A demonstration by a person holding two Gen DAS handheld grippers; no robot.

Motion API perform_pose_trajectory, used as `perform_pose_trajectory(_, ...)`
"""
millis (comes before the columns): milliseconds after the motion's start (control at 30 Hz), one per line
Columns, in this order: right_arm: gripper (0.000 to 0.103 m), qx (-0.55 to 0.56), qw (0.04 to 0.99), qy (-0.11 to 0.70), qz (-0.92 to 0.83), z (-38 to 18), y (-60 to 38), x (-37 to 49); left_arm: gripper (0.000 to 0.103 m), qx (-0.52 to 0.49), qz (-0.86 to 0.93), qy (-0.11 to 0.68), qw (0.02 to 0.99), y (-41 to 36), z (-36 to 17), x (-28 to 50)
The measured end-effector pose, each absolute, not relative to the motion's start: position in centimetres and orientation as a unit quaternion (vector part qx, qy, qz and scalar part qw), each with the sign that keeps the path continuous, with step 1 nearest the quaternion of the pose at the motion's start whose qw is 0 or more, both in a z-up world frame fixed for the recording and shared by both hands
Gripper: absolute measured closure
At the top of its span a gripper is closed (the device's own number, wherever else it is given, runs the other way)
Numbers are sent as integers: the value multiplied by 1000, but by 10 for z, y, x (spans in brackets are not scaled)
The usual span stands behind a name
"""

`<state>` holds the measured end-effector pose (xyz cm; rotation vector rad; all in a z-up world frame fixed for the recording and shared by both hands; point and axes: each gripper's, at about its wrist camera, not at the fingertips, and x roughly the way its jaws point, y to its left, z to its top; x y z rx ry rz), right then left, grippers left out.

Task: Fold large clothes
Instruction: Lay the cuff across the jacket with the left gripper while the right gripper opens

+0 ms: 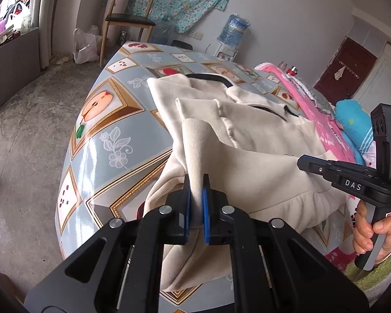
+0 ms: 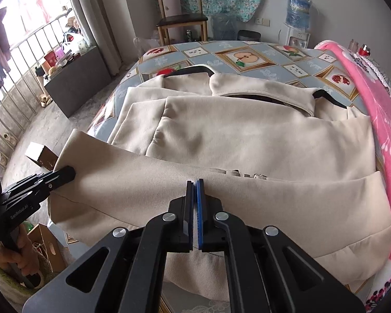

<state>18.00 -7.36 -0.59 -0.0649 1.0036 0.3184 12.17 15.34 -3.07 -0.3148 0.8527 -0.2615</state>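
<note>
While it lies spread over most of the table (image 2: 247, 49), the cream jacket (image 2: 247, 135) has its collar at the far side and its ribbed hem (image 2: 148, 185) lifted off the near edge. Its dark lining shows as a thin black line under the collar. A row of small fastenings, blurred from here and possibly snaps, sits on the hem just beyond the right gripper (image 2: 194, 182).

That right gripper points steeply down at the middle of the hem, and its two blue-faced jaws are pressed almost flat together with a thin fold of the cloth nipped between them. The left gripper (image 1: 196, 180) has the hem's left corner, toward the window side of the table: a ridge of ribbed fabric stands up between its jaws, which are clamped tight on it. From the right wrist view its black fingertip can be seen buried in that corner, pulling the hem out past the table's edge.

Each tool is carried by a hand (image 1: 372, 232) wrapped round a grey handle.

Under the jacket the table wears a glossy blue cloth printed with framed fruit. A pink blanket (image 2: 378, 120) runs along the table's right side. Beyond the far end stand a wooden chair (image 2: 181, 13) and a water dispenser (image 2: 298, 13) against the wall.
</note>
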Motion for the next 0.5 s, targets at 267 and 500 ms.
perform_pose_trajectory(267,101,-17,851,496,171,-31,-80,189,93,-100,-85,437,890,141,-48,131)
perform_pose_trajectory(500,74,36,848,507,148,-17,-147,188,93,-54,-57,438,896,129,-45,129)
